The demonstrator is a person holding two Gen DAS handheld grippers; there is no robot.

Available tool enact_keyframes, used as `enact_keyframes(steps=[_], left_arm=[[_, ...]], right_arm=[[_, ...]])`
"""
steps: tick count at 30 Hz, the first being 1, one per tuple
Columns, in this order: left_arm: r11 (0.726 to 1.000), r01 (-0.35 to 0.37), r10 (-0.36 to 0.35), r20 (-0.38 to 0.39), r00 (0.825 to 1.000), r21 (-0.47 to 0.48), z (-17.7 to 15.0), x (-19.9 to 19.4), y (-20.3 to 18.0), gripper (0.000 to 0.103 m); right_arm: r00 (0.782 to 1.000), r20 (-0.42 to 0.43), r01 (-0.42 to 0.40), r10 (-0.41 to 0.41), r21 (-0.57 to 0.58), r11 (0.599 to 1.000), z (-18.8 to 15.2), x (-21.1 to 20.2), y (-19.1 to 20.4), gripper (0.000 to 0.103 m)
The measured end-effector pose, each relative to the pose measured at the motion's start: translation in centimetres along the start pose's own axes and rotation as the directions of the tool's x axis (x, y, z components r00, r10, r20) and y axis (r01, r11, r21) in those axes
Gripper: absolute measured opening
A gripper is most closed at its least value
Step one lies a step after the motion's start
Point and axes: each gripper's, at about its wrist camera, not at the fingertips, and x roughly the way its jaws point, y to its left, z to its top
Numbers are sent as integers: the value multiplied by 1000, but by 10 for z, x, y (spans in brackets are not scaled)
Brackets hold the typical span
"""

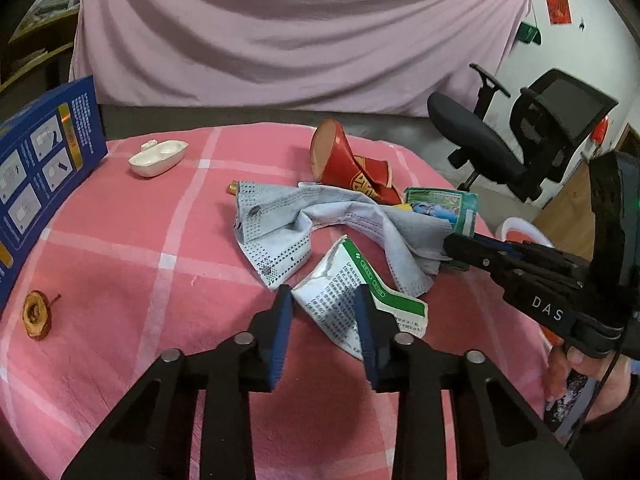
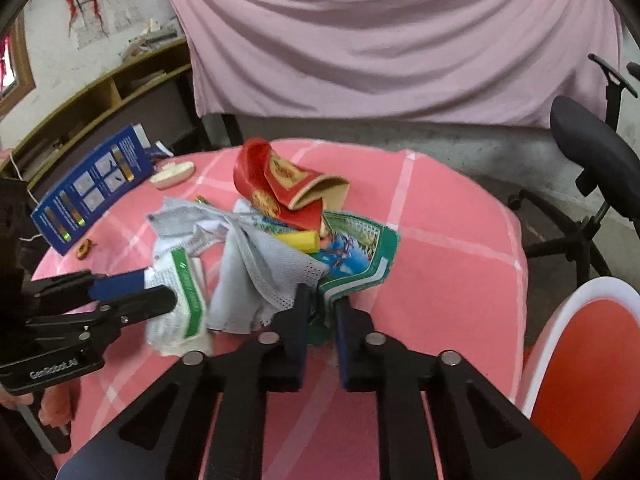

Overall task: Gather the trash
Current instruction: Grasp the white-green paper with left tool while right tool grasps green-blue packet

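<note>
**Both grippers bite into trash heap on pink-checked table**

Two hand-held grippers work a litter pile in the middle of a table under a pink checked cloth (image 1: 120, 248). The left gripper (image 1: 322, 300) has its blue-padded jaws narrowed to a slim gap around a crumpled white paper wrapper with a green stripe and black print (image 1: 344, 292); pads look pressed on both flanks of the wrapper, tho the far pad hides the contact. The right gripper (image 2: 322, 300) has its jaws drawn nearly together, pinching the near corner of a flat green foil packet with a blue landscape picture (image 2: 356, 256).

Between and behind the two grips lies a rumpled grey-white perforated cloth (image 1: 280, 220), draped over a yellow tube (image 2: 300, 240), w/ a crushed red-and-gold paper cup (image 2: 276, 184) on its side at the back. Farther left, apart from the pile: a white plastic tray (image 1: 158, 152), a blue printed carton (image 1: 44, 160) standing at the table's edge, and a dried brown fruit slice (image 1: 38, 314). A red bin with a white rim (image 2: 580, 360) shows at lower right.

Everything here should be light and limp. The paper wrapper will likely crush and could tear, so a grip across its folded body suits. Foil is slick; an edge pinch may slip, and the cloth may drag along.
</note>
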Motion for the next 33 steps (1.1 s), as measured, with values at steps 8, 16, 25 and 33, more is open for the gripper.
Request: enact_keyframes(steps=[8,16,25,33], left_arm=[[997,72,-71,61,996,-22,1,-12,0,14],[997,67,-74,207,976,44,-5,-40,-11,5],[1000,26,-29,230,973,16,-5,-37,-11,5],[998,40,-26,259,966,-52,-11,-47,1,4]], right_arm=[[997,72,24,-20,-45,999,-1,-14,14,4],[997,57,47,-46,-17,999,-13,-25,5,4],[995,43,90,-89,-40,995,-15,-26,-2,15],[994,70,95,-90,-81,992,7,-15,-1,40]])
